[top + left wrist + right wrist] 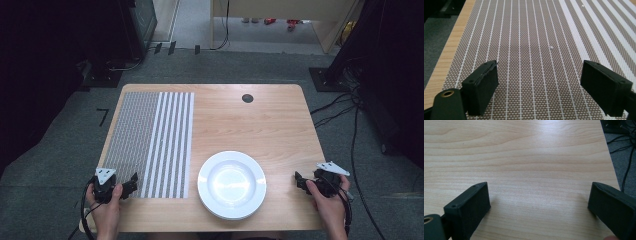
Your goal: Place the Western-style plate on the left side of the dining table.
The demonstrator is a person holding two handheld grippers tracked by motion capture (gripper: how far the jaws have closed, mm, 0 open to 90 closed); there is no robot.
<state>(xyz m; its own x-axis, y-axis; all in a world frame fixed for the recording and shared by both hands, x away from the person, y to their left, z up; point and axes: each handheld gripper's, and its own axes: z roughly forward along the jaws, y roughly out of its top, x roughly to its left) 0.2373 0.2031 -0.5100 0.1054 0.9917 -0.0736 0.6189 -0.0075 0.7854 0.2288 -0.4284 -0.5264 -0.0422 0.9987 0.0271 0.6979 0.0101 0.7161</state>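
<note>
Care is being called for as the left gripper (131,184), jaws spread and empty, is being held over the placemat's (150,142) near edge, while the right gripper (299,181), likewise released, is being held just right of the plate (231,184).

Both grippers, left gripper (131,183) and right gripper (298,180), are black, each topped by a grey three-cornered plate. Black cables trail from them. The fingers (482,86) are blocky, with small screw holes.

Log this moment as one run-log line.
left gripper: open, over striped placemat | right gripper: open, over bare table | white plate: untouched, between grippers
</note>
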